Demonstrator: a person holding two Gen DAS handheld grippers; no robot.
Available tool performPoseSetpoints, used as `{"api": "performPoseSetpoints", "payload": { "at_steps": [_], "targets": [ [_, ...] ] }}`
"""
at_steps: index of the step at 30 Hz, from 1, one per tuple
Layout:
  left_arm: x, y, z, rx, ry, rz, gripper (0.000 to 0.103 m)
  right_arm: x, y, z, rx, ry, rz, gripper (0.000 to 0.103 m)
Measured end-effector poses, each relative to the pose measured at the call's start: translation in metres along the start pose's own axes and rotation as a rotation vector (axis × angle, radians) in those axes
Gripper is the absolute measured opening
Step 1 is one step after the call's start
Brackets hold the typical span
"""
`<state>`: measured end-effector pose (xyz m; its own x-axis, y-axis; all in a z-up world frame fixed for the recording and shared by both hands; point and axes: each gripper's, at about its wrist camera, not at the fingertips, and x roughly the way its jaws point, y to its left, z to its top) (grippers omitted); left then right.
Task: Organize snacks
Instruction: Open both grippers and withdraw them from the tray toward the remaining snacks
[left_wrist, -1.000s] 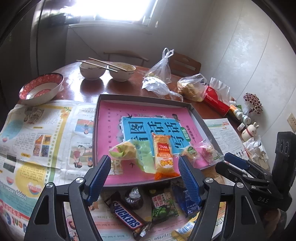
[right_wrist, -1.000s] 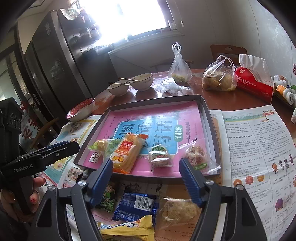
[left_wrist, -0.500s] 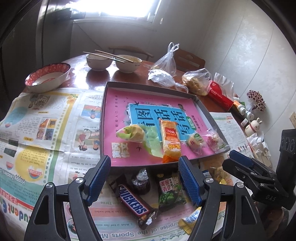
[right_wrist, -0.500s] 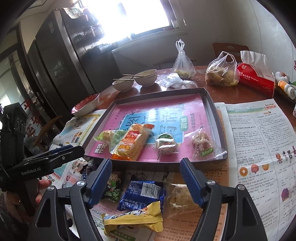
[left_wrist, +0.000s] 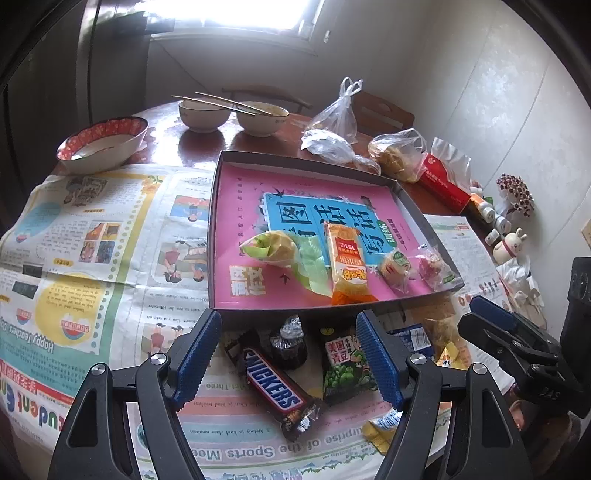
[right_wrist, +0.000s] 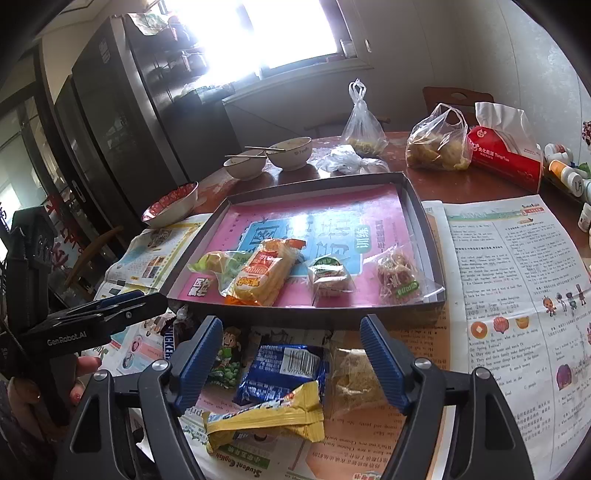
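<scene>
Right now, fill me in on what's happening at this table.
A person is sorting snacks into a shallow box with a handheld gripper in each hand. Four wrapped snacks already lie inside, among them an orange cake packet. The left gripper hovers open over a Snickers bar and a green pea packet; the right gripper hovers open over a blue packet. Neither holds anything.

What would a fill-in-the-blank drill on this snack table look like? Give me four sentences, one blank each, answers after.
1. The tray already holds ____ wrapped snacks.
2. The Snickers bar lies on the ____, outside the tray.
3. Chopsticks rest across two ____.
4. Both the left gripper and the right gripper stand ____, holding nothing.

Answers: four; newspaper; bowls; open
</scene>
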<state>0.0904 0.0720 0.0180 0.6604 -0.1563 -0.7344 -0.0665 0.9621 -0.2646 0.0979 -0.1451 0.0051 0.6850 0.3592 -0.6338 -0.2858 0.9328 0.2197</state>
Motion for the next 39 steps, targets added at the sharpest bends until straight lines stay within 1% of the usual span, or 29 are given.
{"api": "performPoseSetpoints", "payload": {
  "at_steps": [15, 26, 32, 39],
  "targets": [
    [-0.003, 0.0, -0.01, 0.002, 0.022, 0.018, 0.077, -0.01, 0.003, -0.011, -0.002, 0.005, -0.001, 0.078],
    [-0.009, 0.002, -0.015, 0.003, 0.021, 0.033, 0.077, -0.017, 0.009, -0.018, -0.008, 0.011, 0.002, 0.079],
    [-0.008, 0.004, -0.019, 0.002, 0.033, 0.032, 0.077, -0.017, 0.009, -0.025, -0.005, 0.033, 0.007, 0.079],
    [-0.007, 0.006, -0.026, 0.007, 0.047, 0.048, 0.077, -0.015, 0.008, -0.038, -0.01, 0.064, 0.011, 0.079]
  ]
}}
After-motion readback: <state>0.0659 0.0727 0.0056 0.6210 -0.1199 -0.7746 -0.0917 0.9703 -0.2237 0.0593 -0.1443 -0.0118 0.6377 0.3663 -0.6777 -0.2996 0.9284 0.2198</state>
